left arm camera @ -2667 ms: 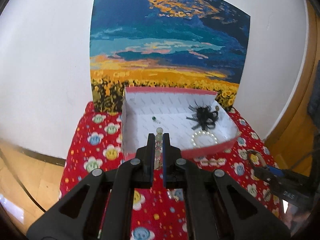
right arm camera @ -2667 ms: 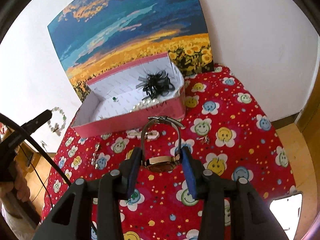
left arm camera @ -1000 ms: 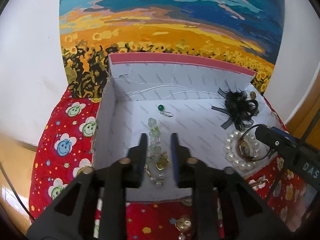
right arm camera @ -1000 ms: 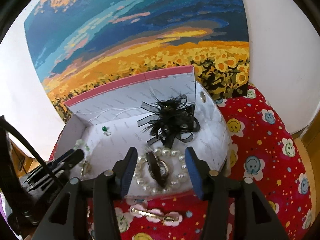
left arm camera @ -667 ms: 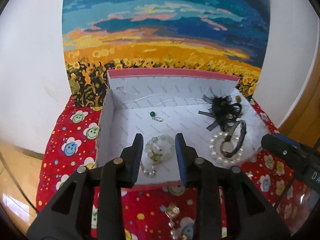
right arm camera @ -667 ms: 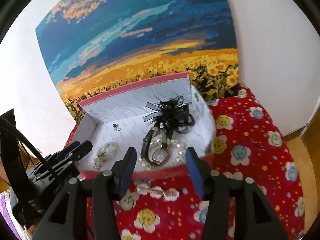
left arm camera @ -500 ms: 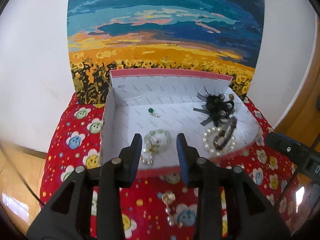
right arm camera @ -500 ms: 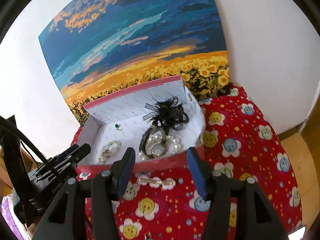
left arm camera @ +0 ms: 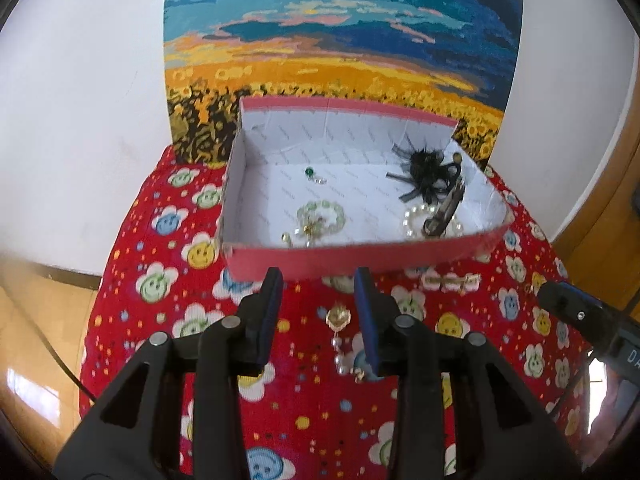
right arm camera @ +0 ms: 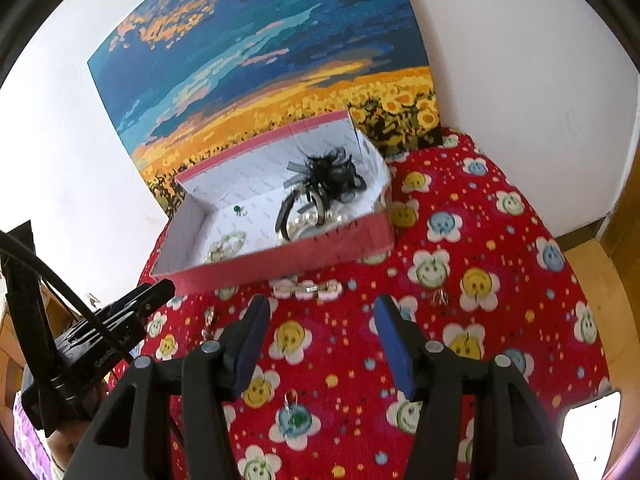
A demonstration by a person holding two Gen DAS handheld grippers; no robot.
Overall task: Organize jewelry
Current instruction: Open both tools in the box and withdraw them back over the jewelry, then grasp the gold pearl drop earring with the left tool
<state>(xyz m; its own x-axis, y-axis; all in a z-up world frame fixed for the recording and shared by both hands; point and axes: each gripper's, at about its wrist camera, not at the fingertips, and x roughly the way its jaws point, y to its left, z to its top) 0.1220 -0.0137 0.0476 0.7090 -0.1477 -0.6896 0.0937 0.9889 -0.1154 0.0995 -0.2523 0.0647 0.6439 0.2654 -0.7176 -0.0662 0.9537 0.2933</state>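
Two claws are hovering empty, jaws apart, short of the pink box. A gold-and-pearl earring is lying on the red surface right between the left claw tips, long axis running 12-to-6. The gold hair clip is sitting at 12 o'clock from the right claw, lying crosswise.

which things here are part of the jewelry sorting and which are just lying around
Job: pink box; green bead bracelet, pearl bracelet and watch inside; gold drop earring and hair clip on the cloth.
Not: sunflower painting, flowered cloth.
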